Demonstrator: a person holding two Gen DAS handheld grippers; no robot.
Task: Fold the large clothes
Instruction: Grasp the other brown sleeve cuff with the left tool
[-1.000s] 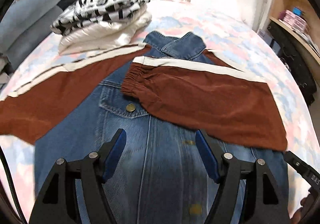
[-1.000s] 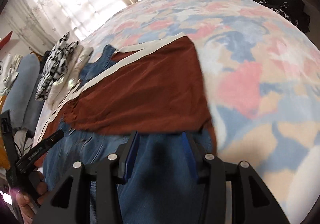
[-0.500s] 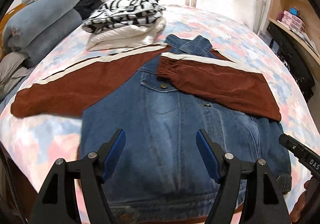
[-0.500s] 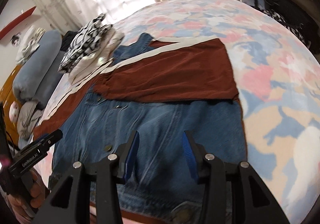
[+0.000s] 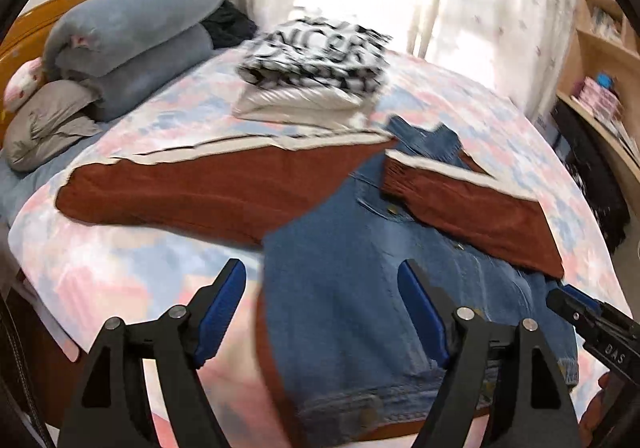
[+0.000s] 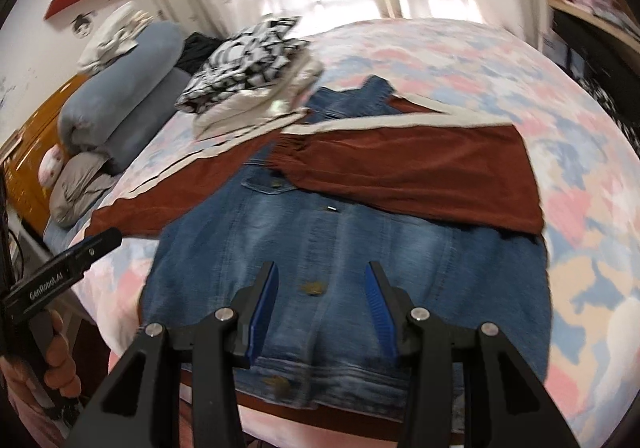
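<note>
The blue denim jacket with rust-brown corduroy sleeves [image 6: 348, 248] lies flat, front up and buttoned, on the pastel patchwork bedspread [image 6: 580, 120], collar toward the window and hem at the near edge. Its right sleeve [image 6: 420, 172] is already folded across the chest, cream stripe uppermost; the other sleeve [image 5: 192, 192] is stretched straight out to the side over the bedspread. Denim of this weight looks heavy and fairly stiff, so it should hold a crease but drag when pulled, while the corduroy sleeve looks softer and likely to sag if lifted by one end; the sensible holds seem to be the cuff and the shoulder seam of the outstretched sleeve, pinching one layer only. The left gripper [image 5: 320, 308] hovers above the jacket's lower left edge, its jaws opening wide with nothing between them. The right gripper [image 6: 320, 312] hangs over the lower button placket, jaws about half apart and empty. Both views are blurred, so whether a brown lining shows below the hem is hard to say. Beyond the collar sits a folded stack of a black-and-white printed garment on a cream one [image 5: 316, 76], and rolled grey-blue bedding [image 5: 132, 44] lies by the headboard.
</note>
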